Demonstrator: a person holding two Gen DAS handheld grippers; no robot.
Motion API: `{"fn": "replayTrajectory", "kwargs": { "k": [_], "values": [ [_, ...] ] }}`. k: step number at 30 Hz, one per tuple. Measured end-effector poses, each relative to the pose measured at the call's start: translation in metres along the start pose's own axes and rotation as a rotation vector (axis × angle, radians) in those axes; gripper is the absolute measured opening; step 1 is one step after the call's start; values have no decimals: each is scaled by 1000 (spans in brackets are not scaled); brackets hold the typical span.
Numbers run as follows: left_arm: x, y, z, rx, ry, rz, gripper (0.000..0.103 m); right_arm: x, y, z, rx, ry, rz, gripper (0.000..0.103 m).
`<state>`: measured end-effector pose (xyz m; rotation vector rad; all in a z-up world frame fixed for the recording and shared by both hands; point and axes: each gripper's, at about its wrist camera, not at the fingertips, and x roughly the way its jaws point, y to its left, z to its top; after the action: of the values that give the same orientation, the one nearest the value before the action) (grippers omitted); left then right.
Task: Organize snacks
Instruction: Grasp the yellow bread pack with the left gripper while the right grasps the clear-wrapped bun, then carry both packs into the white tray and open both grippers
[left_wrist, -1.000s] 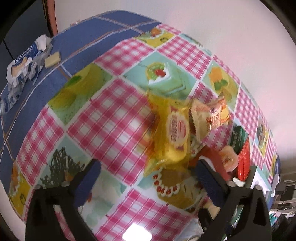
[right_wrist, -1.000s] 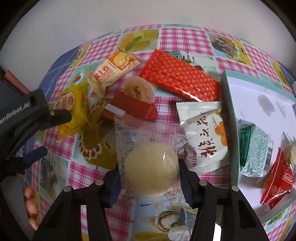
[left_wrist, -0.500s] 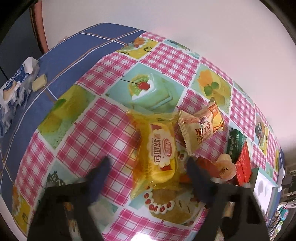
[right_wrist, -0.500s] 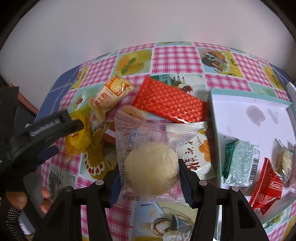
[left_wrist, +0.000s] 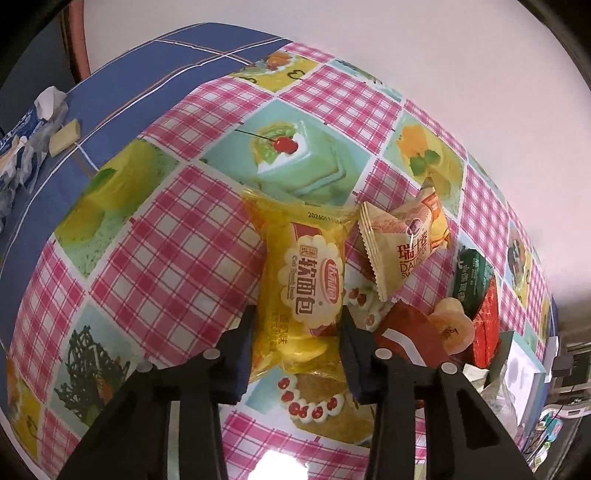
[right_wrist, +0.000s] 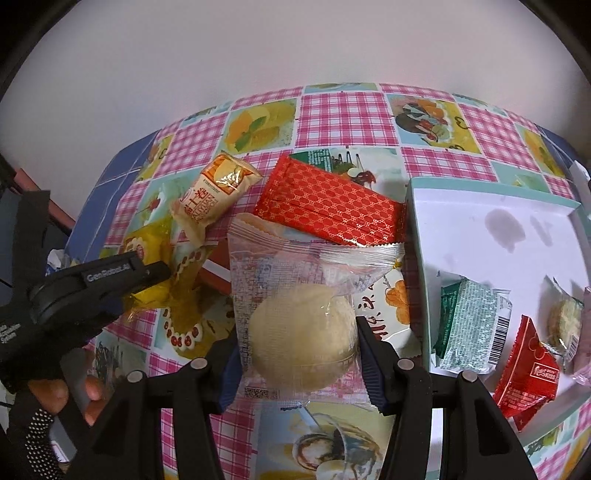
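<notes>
Two packets in hand: left claw (left_wrist: 297, 325) closing around yellow bread packet (left_wrist: 303, 284) on table (left_wrist: 177, 243); right claw (right_wrist: 295, 328) grasping clear-wrapped bun (right_wrist: 301, 332) mid-body, aloft. Both probably light, soft, crinkly, squashable.

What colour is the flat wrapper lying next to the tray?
Red with a gold pattern, clearest in the right wrist view.

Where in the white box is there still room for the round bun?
The white box is bare across its far half, between its back wall and the green packet. Its near edge is crowded: green packet, red packet, small cookie packet. The right gripper holds the round bun.
</notes>
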<state>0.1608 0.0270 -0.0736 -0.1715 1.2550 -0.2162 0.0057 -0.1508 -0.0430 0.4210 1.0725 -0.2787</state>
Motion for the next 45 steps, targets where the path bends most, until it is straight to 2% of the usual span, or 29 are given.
{"fn": "replayTrajectory", "kwargs": {
  "k": [12, 20, 27, 34, 38, 45],
  "values": [
    [-48, -10, 1, -2, -45, -36, 41, -14, -10, 4, 24, -31, 5, 58],
    [-66, -54, -8, 74, -64, -90, 41, -31, -49, 13, 116, -62, -8, 58],
    [-71, -116, -34, 223, -61, -136, 41, -45, -97, 19, 235, -96, -35, 58],
    [-70, -181, -71, 394, -33, -185, 41, -53, -155, 16, 372, -115, -105, 58],
    [-68, -209, -92, 471, -18, -221, 41, -60, -187, 10, 447, -130, -156, 58],
    [-56, -251, -131, 598, 8, -251, 41, -73, -233, 0, 553, -157, -194, 58]
  ]
}}
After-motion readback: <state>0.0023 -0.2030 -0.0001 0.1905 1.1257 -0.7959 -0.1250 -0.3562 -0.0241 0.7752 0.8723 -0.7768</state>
